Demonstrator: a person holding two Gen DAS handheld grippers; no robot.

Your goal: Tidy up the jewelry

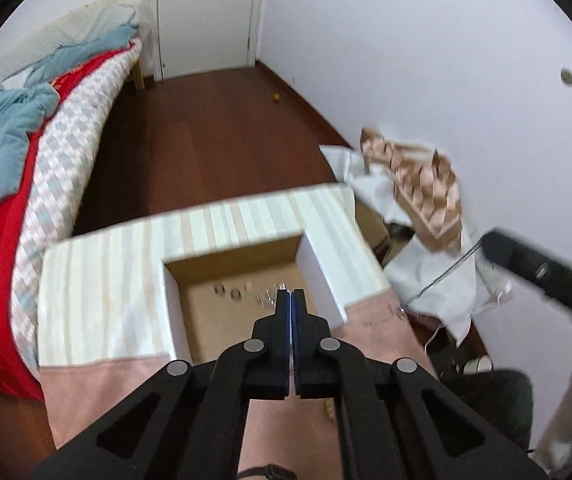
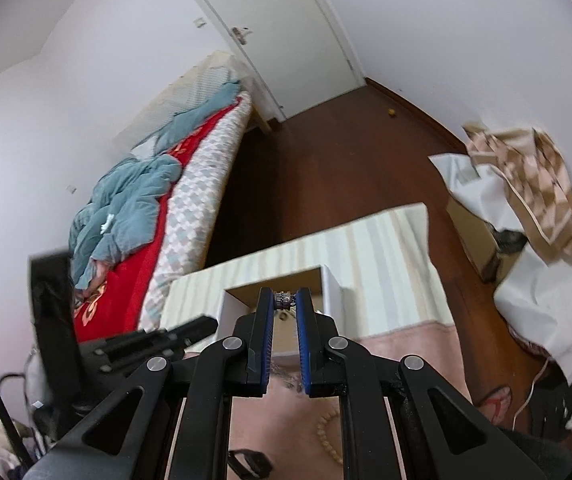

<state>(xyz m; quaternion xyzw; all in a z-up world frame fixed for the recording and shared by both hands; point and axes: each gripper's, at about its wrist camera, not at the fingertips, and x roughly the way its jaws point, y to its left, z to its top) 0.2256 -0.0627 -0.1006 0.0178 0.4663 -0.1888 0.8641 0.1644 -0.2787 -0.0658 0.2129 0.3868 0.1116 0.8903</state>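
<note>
An open box [image 1: 320, 272] with white walls and a brown cardboard floor stands on a table under striped and pink cloth. Several small silver pieces [image 1: 235, 293] lie on its floor. My left gripper [image 1: 290, 294] hangs above the box, shut, with nothing seen between its blue pads. My right gripper [image 2: 285, 300] is shut on a small silver charm [image 2: 284, 298] at its fingertips, over the box's near wall [image 2: 231, 300]. In the left wrist view the right gripper [image 1: 542, 272] comes in blurred from the right, and a thin chain [image 1: 442, 278] slants from it down to the pink cloth.
A string of wooden beads [image 2: 328, 436] and a black strap [image 2: 245, 460] lie on the pink cloth [image 2: 406, 344] near me. A bed [image 1: 65, 152] with red and blue bedding runs along the left. White cloth and a patterned bag [image 1: 426, 184] are piled to the right, over dark wooden floor.
</note>
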